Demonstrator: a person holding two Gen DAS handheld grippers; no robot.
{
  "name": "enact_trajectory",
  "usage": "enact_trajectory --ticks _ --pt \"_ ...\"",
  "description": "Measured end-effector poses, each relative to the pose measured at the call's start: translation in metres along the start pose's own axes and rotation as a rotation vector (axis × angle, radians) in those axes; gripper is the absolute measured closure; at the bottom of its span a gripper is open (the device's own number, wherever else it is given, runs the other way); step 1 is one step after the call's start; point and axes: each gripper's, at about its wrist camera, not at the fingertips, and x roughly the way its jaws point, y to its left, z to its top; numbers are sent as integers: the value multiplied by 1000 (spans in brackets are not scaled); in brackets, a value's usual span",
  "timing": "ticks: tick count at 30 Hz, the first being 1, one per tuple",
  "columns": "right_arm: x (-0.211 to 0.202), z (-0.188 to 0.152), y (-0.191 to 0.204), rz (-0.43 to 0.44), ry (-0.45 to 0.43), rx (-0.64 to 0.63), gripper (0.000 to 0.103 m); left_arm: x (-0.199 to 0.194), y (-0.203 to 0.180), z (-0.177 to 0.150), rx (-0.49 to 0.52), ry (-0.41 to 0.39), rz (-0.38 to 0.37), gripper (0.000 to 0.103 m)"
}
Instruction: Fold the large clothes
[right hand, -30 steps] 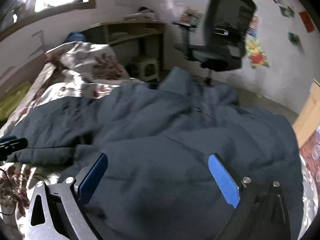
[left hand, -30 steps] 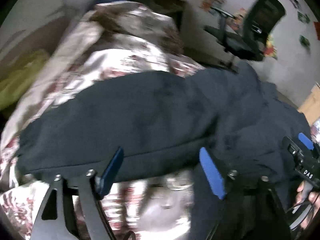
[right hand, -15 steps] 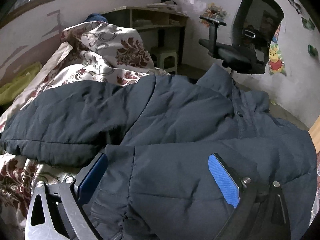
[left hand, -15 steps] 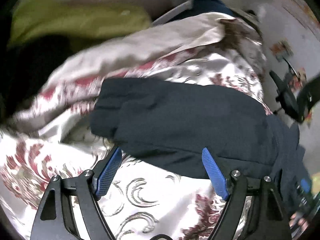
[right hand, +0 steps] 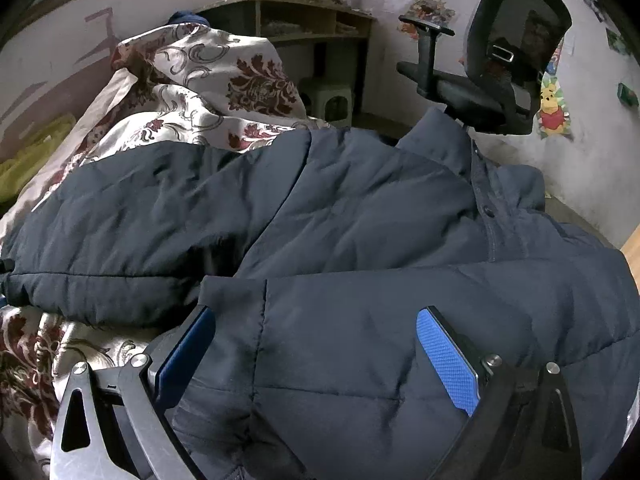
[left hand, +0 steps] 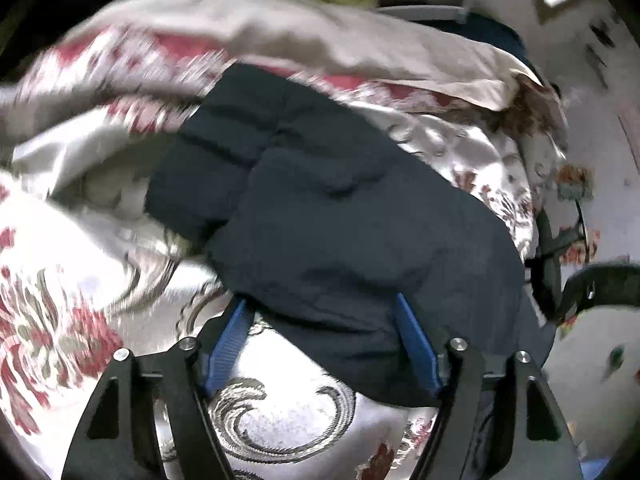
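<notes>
A large dark navy padded jacket (right hand: 360,216) lies spread on a bed with a floral cover (right hand: 208,92). One sleeve (left hand: 320,208) stretches out to the left in the left wrist view, its cuff end at the far tip. My left gripper (left hand: 324,332) is open, its blue pads on either side of the sleeve's near edge. My right gripper (right hand: 316,340) is open, with its pads spread over the other sleeve (right hand: 400,320), which lies folded across the jacket's body.
A black office chair (right hand: 500,64) stands behind the jacket at the right. A wooden shelf desk (right hand: 304,12) and a small green stool (right hand: 332,96) stand against the far wall. Yellow-green fabric (right hand: 32,152) lies at the bed's left side.
My left gripper has swung left and closed in on the outstretched sleeve, whose edge now lies between its pads. My right gripper has moved forward over the folded sleeve. Both stay open.
</notes>
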Motion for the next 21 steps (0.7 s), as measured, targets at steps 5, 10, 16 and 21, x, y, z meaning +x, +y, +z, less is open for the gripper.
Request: enact_trajectory --ticks 5,10,16,21 --pt "5 0 0 -14 -1 -2 2 -3 2 -4 -27 -13 1 60" --pt "33 2 3 -82 91 -24 1 -15 -25 4 47 -108 13 97" --pt "34 0 5 -72 87 -69 2 -62 -76 -6 240 -302 -35 99" --pt "-11 -3 -31 32 -19 35 2 -92 -145 -38 481 -407 -107 99"
